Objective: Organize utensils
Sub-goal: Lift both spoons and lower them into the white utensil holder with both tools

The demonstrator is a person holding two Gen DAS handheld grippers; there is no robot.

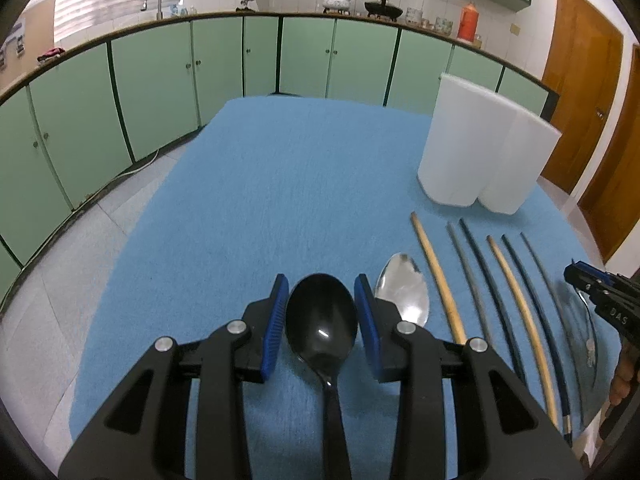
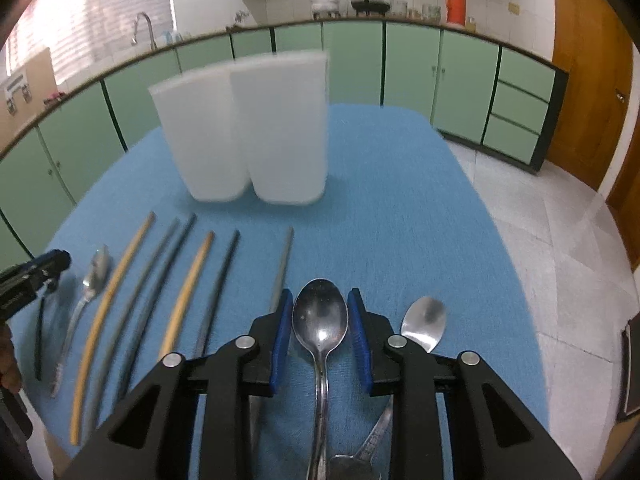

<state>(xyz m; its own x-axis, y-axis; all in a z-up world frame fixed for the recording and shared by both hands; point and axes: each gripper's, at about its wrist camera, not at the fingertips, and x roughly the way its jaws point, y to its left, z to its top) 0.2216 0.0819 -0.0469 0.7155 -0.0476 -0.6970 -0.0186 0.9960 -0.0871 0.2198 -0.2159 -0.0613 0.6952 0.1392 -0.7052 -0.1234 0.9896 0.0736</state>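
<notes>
In the left wrist view my left gripper is shut on the bowl of a black spoon, whose handle runs back under the gripper. In the right wrist view my right gripper has its blue pads pressed on both sides of a metal spoon's bowl. Two white bins stand side by side at the back of the blue table. They also show in the left wrist view as white bins. The right gripper appears blurred at the right edge.
Several chopsticks, tan, grey and dark, lie in a row in front of the bins. A silver spoon lies beside my left fingers. Another spoon lies right of my right fingers. Green cabinets ring the room.
</notes>
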